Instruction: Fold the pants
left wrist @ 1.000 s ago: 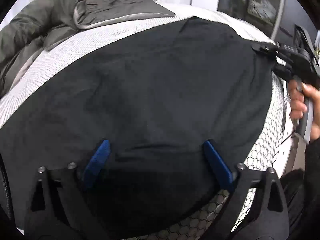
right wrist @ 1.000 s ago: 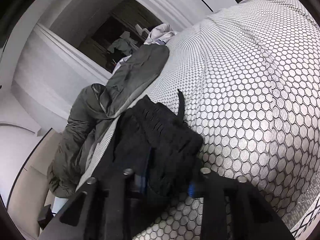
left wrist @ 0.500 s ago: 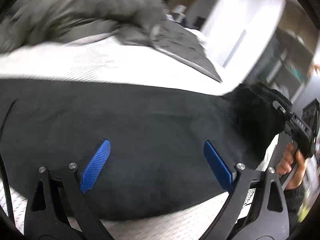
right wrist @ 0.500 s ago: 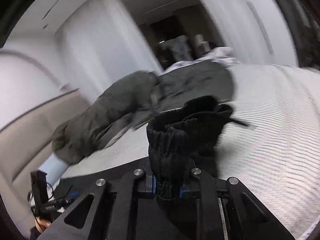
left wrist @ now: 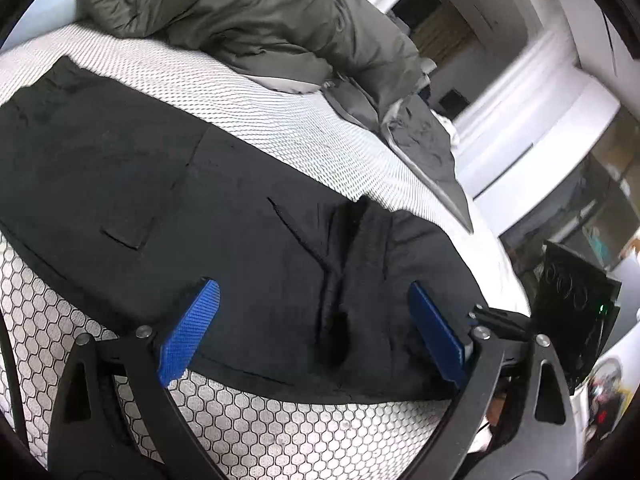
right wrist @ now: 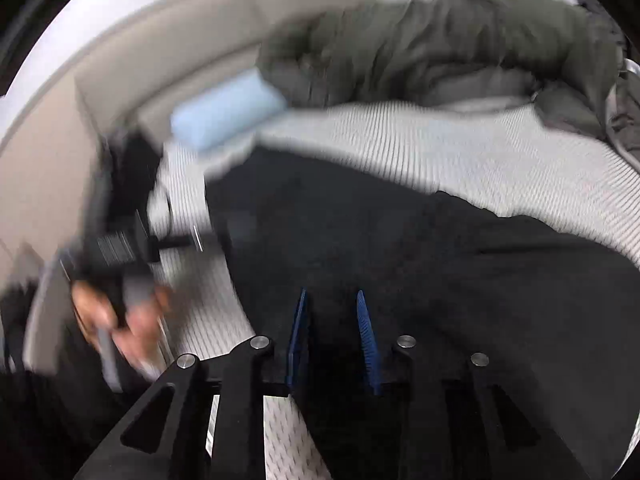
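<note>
A bedroom, mid-chore. Spread over the honeycomb-quilted mattress (left wrist: pixel 280 432), the black pants (left wrist: pixel 224 216) — doubled along their length, it seems, so that a welt pocket and seam face up, ready for the next crosswise fold. Pushed to the far edge of the bed, probably to clear working room, a rumpled olive-grey duvet (left wrist: pixel 256 12); beside it in the right wrist view, a pale blue pillow (right wrist: pixel 224 110) against the padded headboard (right wrist: pixel 132 60). Low over the near hem, the left gripper (left wrist: pixel 316 322), blue pads wide apart and empty, the cloth lying beneath but not pinched. Over the opposite end, the right gripper (right wrist: pixel 332 316), jaws just opening from a tight pinch to a narrow gap — black fabric below and behind the pads, no fold visibly clamped, so likely a release after laying the waistband down. At frame left, blurred, a hand (right wrist: pixel 120 316) on the other tool's handle.
</note>
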Tool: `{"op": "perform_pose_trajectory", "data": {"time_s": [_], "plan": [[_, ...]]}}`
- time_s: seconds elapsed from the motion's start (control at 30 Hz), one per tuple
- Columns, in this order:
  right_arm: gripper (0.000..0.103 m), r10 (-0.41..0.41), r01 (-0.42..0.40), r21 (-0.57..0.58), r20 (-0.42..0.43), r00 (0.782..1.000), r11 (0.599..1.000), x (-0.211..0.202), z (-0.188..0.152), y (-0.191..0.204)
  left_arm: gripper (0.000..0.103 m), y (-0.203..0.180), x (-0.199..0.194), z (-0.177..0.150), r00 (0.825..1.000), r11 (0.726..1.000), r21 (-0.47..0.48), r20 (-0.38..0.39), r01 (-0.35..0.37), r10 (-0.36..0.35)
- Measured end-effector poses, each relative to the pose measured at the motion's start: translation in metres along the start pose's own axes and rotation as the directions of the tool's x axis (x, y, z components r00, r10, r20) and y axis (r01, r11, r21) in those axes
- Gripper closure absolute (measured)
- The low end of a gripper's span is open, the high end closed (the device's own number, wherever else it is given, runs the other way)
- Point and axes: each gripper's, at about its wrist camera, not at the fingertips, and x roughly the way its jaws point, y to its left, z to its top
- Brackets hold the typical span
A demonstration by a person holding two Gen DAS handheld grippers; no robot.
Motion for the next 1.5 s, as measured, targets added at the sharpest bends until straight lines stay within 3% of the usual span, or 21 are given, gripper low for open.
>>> {"op": "perform_pose_trajectory", "data": {"time_s": [0.13,0.2,0.23,0.3,0.4,0.5,0.53,0.57,0.63,0.8,0.9,0.93,0.97,1.0,1.03,1.13,1.2,1.33,1.4,1.47,1.5], "plan": [[0.045,-0.027,0.022,0.070,0.068,0.997,0.997,-0.033,-0.035,-0.016,0.020,-0.033,0.031,-0.011,0.993,0.997,0.073,-0.114,0.039,-0.030],[0.043,-0.089,0.072,0.125,0.136,0.987,0.990,-0.059,-0.053,-0.026,0.040,-0.048,0.043,-0.021,0.985,0.987,0.160,-0.171,0.018,0.010],[0.043,-0.117,0.092,0.154,0.159,0.980,0.984,-0.068,-0.058,-0.032,0.060,-0.056,0.050,-0.027,0.979,0.975,0.219,-0.192,-0.021,0.065],[0.043,-0.154,0.106,0.227,0.210,0.965,0.968,-0.092,-0.079,-0.047,0.066,-0.062,0.056,-0.036,0.968,0.950,0.297,-0.198,-0.092,0.155],[0.042,-0.225,0.151,0.318,0.209,0.952,0.936,-0.112,-0.103,-0.073,0.074,-0.057,0.045,-0.037,0.966,0.949,0.300,-0.201,-0.097,0.162],[0.039,-0.285,0.194,0.414,0.171,0.943,0.889,-0.124,-0.126,-0.103,0.072,-0.053,0.029,-0.030,0.975,0.973,0.226,-0.202,-0.040,0.087],[0.038,-0.303,0.203,0.453,0.160,0.940,0.868,-0.128,-0.133,-0.113,0.060,-0.056,0.025,-0.023,0.978,0.981,0.196,-0.205,0.000,0.041],[0.038,-0.298,0.184,0.503,0.157,0.942,0.844,-0.129,-0.141,-0.124,0.036,-0.059,0.022,-0.017,0.982,0.983,0.180,-0.189,0.027,0.007],[0.038,-0.261,0.129,0.558,0.163,0.951,0.819,-0.128,-0.148,-0.140,0.006,-0.068,0.024,0.004,0.992,0.987,0.159,-0.128,0.037,-0.017],[0.038,-0.221,0.074,0.553,0.204,0.954,0.830,-0.133,-0.148,-0.145,0.005,-0.093,0.096,0.055,0.975,0.978,0.204,-0.206,-0.037,0.079],[0.038,-0.202,0.071,0.532,0.193,0.960,0.844,-0.123,-0.144,-0.146,0.012,-0.093,0.150,0.065,0.934,0.977,0.205,-0.334,-0.060,0.127],[0.038,-0.199,0.070,0.529,0.189,0.962,0.846,-0.122,-0.145,-0.146,0.032,-0.090,0.165,0.065,0.916,0.983,0.176,-0.386,-0.041,0.108],[0.037,-0.191,0.063,0.530,0.191,0.963,0.845,-0.120,-0.144,-0.148,0.040,-0.087,0.173,0.064,0.909,0.988,0.148,-0.404,-0.044,0.101],[0.036,-0.180,0.050,0.530,0.197,0.964,0.846,-0.121,-0.145,-0.148,0.047,-0.082,0.177,0.064,0.912,0.993,0.111,-0.403,-0.039,0.081],[0.035,-0.173,0.042,0.527,0.201,0.964,0.849,-0.123,-0.149,-0.150,0.066,-0.077,0.177,0.066,0.922,0.997,0.073,-0.386,-0.012,0.039],[0.034,-0.161,0.029,0.526,0.206,0.965,0.850,-0.129,-0.154,-0.150,0.075,-0.069,0.161,0.078,0.944,0.999,0.020,-0.329,0.028,-0.019],[0.034,-0.158,0.031,0.522,0.201,0.967,0.852,-0.129,-0.155,-0.148,0.075,-0.066,0.156,0.084,0.954,0.999,0.041,-0.298,-0.011,0.023],[0.031,-0.152,0.045,0.507,0.172,0.973,0.861,-0.131,-0.158,-0.144,0.066,-0.063,0.155,0.088,0.944,0.997,0.018,-0.322,-0.071,0.073],[0.031,-0.134,0.035,0.505,0.160,0.978,0.862,-0.137,-0.162,-0.140,0.053,-0.073,0.136,0.085,0.955,0.997,0.046,-0.288,-0.061,0.072],[0.030,-0.104,0.020,0.500,0.140,0.985,0.866,-0.142,-0.167,-0.134,0.019,-0.089,0.111,0.076,0.967,0.989,0.109,-0.224,-0.098,0.120],[0.030,-0.088,0.011,0.490,0.134,0.987,0.871,-0.146,-0.170,-0.129,0.017,-0.100,0.099,0.067,0.971,0.983,0.140,-0.191,-0.121,0.146]]}}
